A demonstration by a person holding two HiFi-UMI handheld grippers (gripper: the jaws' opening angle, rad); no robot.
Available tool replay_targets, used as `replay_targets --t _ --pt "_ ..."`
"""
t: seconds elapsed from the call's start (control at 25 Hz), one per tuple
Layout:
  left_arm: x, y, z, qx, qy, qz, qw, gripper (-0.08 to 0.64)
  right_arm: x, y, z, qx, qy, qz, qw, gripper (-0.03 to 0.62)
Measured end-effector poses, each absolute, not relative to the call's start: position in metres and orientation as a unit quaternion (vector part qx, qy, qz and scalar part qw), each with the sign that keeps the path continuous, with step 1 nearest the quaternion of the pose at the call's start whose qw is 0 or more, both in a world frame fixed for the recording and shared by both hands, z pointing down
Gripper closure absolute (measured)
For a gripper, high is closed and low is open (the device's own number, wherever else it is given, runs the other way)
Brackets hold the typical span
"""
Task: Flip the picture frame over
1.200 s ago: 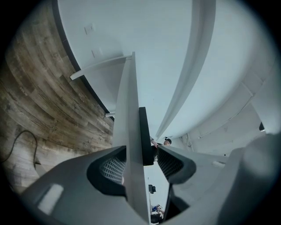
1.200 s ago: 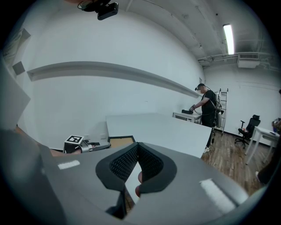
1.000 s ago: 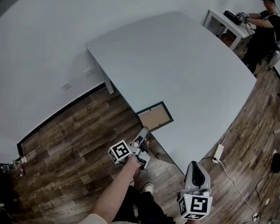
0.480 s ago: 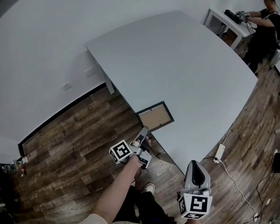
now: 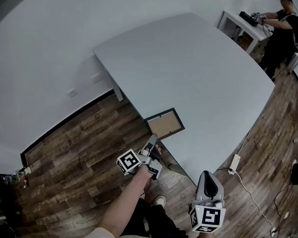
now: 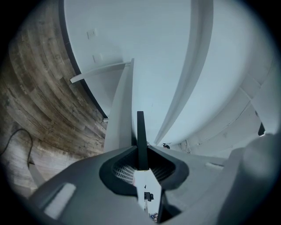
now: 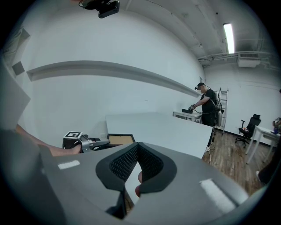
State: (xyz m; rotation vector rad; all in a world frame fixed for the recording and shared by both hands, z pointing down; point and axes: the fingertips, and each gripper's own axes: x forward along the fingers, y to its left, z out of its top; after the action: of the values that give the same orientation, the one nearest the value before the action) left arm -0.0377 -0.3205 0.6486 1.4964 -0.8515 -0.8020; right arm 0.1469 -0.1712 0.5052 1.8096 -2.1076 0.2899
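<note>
None of the flip is showing yet — the picture frame [image 5: 165, 124] is lying flat at the near corner of the desk [image 5: 202, 69], its tan panel facing up inside a dark rim, with one side right along the desk's edge. What is done, as I am reading it, is the grip: my left tool [image 5: 152, 139] is clenching a thin dark strip between its pads, which I am taking to be the frame's near rim seen edge-on. Lifting, turning and setting it back down are all remaining. I am holding the left forearm [image 5: 129, 195] stretched forward over the wooden floor [image 5: 86, 152], the tool rolled onto its side so one jaw is sitting above the rim and one below. My right tool [image 7: 138, 147] is hanging low beside my body — well apart from the desk, pads pressed together on nothing.
</note>
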Motion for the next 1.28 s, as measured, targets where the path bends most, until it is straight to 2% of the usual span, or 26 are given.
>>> replay_targets --t 0.28,0.64,1.04,1.28 --pt "-0.048 -0.322 0.634 0.641 -0.382 -0.339 0.573 0.486 0.144 -0.173 0.502 0.635 -0.747 0.099 0.169 0.568" --pt "-0.062 -0.337 0.593 0.688 -0.394 -0.325 0.515 0.486 0.139 -0.176 0.497 0.634 -0.75 0.094 0.164 0.568" --pt "-0.073 -0.349 0.537 0.789 -0.433 -0.233 0.368 0.486 0.136 -0.172 0.492 0.638 -0.748 0.093 0.159 0.568" --pt "-0.059 -0.345 0.503 0.85 -0.449 -0.138 0.237 0.486 0.136 -0.171 0.491 0.64 -0.747 0.091 0.155 0.568"
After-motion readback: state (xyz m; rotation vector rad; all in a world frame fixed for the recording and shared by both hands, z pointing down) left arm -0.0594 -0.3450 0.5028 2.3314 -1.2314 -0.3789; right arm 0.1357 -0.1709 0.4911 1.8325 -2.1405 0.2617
